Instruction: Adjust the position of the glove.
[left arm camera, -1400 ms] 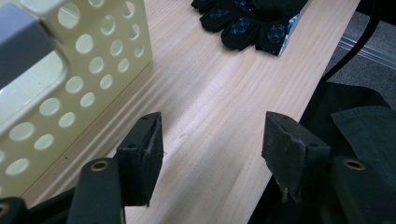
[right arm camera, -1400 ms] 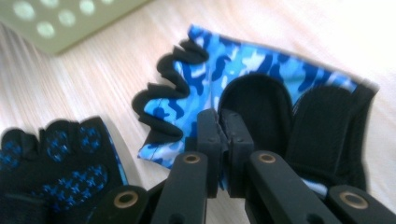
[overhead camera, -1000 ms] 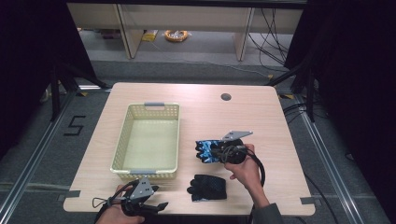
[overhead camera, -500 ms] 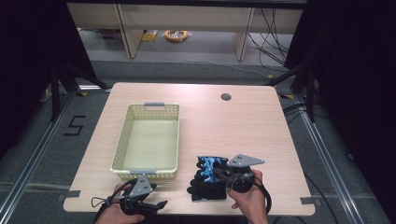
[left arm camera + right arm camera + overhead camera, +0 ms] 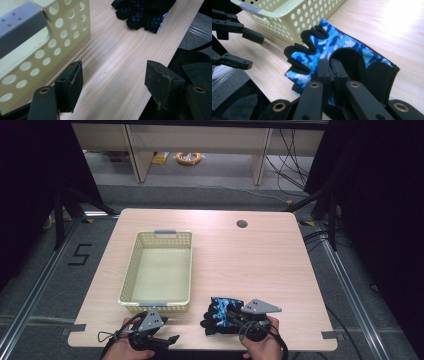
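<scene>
In the high view, at the lower middle of the frame, the right gripper rests on a blue camouflage glove that lies on top of a black glove near the front edge of the table. In the right gripper view its jaws stand close together at the bottom centre, pinched on the black cuff of the blue glove, whose short black fingers point toward the upper left of that frame. The yellow basket sits left of centre in the high view, with its near wall just above the left gripper at the lower left. In the left gripper view the jaws stand wide apart over bare wood with nothing between them; the basket fills the upper left, and the gloves lie at the top, well apart from the jaws.
</scene>
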Tool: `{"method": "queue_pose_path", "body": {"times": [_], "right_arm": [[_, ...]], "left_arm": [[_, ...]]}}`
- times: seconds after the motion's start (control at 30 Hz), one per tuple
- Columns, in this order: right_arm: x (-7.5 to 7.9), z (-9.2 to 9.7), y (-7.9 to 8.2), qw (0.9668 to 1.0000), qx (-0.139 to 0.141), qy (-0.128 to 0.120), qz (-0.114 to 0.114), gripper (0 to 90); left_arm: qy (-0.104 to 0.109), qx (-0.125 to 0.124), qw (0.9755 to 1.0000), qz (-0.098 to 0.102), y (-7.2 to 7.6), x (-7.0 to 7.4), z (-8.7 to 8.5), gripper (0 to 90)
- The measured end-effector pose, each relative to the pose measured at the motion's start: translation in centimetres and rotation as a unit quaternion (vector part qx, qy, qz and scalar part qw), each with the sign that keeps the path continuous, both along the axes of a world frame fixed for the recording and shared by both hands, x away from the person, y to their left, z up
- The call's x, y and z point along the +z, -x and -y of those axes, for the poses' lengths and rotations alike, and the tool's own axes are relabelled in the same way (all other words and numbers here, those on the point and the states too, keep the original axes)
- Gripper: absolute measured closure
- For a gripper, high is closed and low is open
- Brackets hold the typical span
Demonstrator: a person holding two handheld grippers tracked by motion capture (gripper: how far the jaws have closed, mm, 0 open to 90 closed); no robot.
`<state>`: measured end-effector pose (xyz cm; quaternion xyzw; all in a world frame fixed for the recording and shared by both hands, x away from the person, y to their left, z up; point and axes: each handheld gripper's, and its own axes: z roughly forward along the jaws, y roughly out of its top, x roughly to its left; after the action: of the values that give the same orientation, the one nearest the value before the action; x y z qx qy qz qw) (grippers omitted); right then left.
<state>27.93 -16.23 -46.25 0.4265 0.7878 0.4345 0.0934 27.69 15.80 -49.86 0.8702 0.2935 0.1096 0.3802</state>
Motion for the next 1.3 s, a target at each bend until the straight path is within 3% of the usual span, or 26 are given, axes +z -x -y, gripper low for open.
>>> {"method": "queue_pose_path", "body": {"times": [0.03,0.07,0.1,0.13,0.2,0.33,0.47,0.5,0.57,0.73,0.77,0.87,0.93,0.97,1.13,1.2,1.27,1.3], "right_arm": [[-0.1,-0.3,0.4,0.9998,-0.011,-0.010,-0.013,87.9],[-0.1,-0.3,0.4,0.9998,-0.011,-0.010,-0.013,87.9],[-0.4,-0.3,0.3,1.0000,-0.007,0.002,0.003,87.9],[-0.7,-0.5,0.5,0.9999,-0.005,-0.009,-0.007,87.9],[-1.0,-0.6,0.6,0.9999,-0.013,-0.001,-0.005,87.8],[-1.9,-0.7,0.3,0.9996,-0.016,-0.013,-0.021,87.5],[-2.4,-1.0,0.1,0.9995,-0.021,-0.005,-0.024,87.2],[-2.9,-1.3,-0.1,0.9997,-0.010,0.000,-0.023,87.0],[-3.2,-1.7,0.0,0.9992,-0.018,-0.004,-0.036,86.8],[-3.6,-2.3,0.1,0.9992,-0.006,0.014,-0.036,85.6],[-3.7,-2.4,0.1,0.9992,-0.007,0.014,-0.037,84.6],[-3.8,-2.4,0.1,0.9989,-0.014,0.010,-0.043,79.5],[-3.8,-2.3,-0.1,0.9993,-0.002,0.019,-0.031,73.4],[-3.7,-2.3,0.0,0.9992,-0.008,0.012,-0.038,70.9],[-1.9,-0.6,0.1,0.9998,-0.001,0.010,-0.016,68.4],[-1.6,0.0,0.0,0.9998,-0.010,0.017,-0.009,68.3],[-1.2,2.1,-0.6,0.9991,-0.033,0.025,-0.011,67.0],[-1.3,2.7,-0.7,0.9987,-0.044,0.021,-0.010,67.0]], "left_arm": [[0.000,0.000,1.0000,0.000,0.0,0.0,0.0,30.3],[0.000,0.000,1.0000,0.000,0.0,0.0,0.0,30.3],[-0.001,0.000,1.0000,0.000,0.0,0.0,0.0,30.3],[0.006,0.008,0.9999,-0.006,0.1,-0.1,0.1,30.3],[0.011,0.006,0.9999,-0.009,0.2,-0.1,0.2,30.3],[0.005,0.001,1.0000,-0.002,0.1,-0.1,0.2,30.3],[0.001,0.000,1.0000,-0.003,0.1,-0.1,0.2,30.4],[0.000,-0.002,1.0000,-0.004,0.1,-0.2,0.2,30.4],[0.003,0.002,1.0000,-0.008,0.2,-0.2,0.3,30.5],[0.000,-0.001,0.9999,-0.011,0.2,-0.3,0.3,30.8],[0.010,0.000,0.9999,-0.013,0.3,-0.3,0.4,30.9],[-0.002,-0.007,1.0000,-0.004,0.2,-0.3,0.3,31.1],[0.001,-0.008,1.0000,-0.004,0.1,-0.3,0.3,31.3],[0.006,-0.001,0.9999,-0.012,0.2,-0.4,0.4,31.5],[-0.001,-0.006,0.9999,-0.011,0.2,-0.5,0.5,32.2],[0.006,-0.006,0.9998,-0.015,0.2,-0.6,0.6,32.4],[-0.008,-0.016,0.9998,-0.008,0.1,-0.5,0.8,32.8],[-0.001,-0.011,0.9999,-0.011,0.1,-0.6,0.9,33.2]]}}
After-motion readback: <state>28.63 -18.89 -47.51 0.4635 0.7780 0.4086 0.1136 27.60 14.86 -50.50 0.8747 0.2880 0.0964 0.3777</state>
